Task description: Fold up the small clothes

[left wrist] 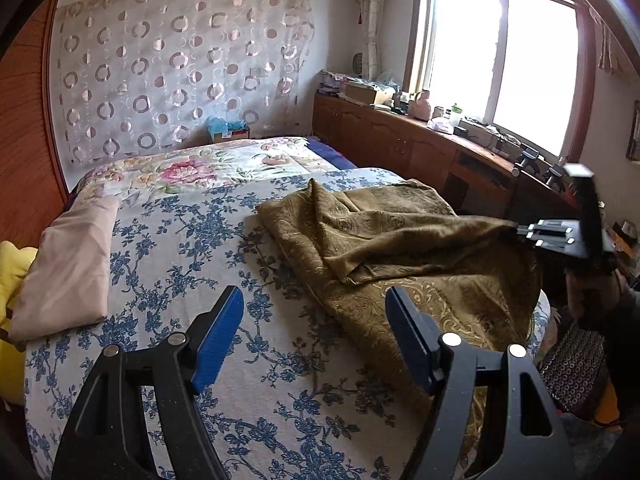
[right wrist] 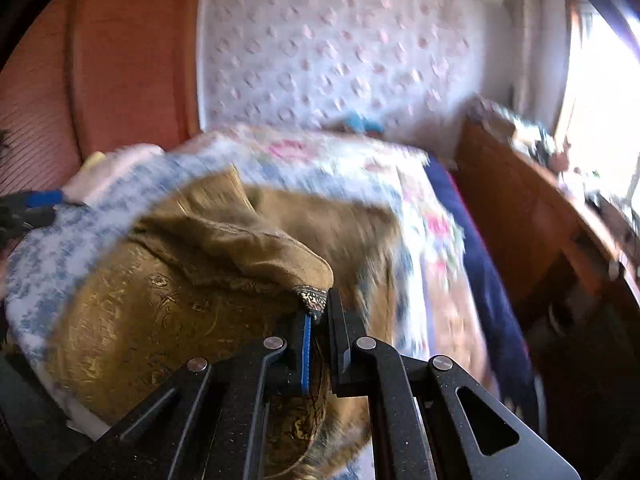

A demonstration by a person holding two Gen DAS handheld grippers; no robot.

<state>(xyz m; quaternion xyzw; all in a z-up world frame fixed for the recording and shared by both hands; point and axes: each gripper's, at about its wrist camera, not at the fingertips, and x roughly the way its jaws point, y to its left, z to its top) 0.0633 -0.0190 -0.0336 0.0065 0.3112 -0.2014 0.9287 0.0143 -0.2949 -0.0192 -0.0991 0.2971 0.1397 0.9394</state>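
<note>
An olive-gold patterned cloth (left wrist: 400,248) lies rumpled on the blue-flowered bedspread (left wrist: 192,248), on the right half of the bed. My left gripper (left wrist: 314,304) is open and empty, hovering above the bed just left of the cloth's near part. My right gripper (left wrist: 520,232) is at the cloth's right edge and holds it lifted. In the right wrist view the right gripper (right wrist: 319,312) is shut on a trimmed corner of the cloth (right wrist: 200,280), which drapes down to the bed. That view is blurred.
A folded beige cloth (left wrist: 68,272) lies at the bed's left side beside something yellow (left wrist: 12,264). A wooden counter (left wrist: 440,136) with clutter runs under the window on the right. A patterned curtain (left wrist: 180,64) hangs behind the bed.
</note>
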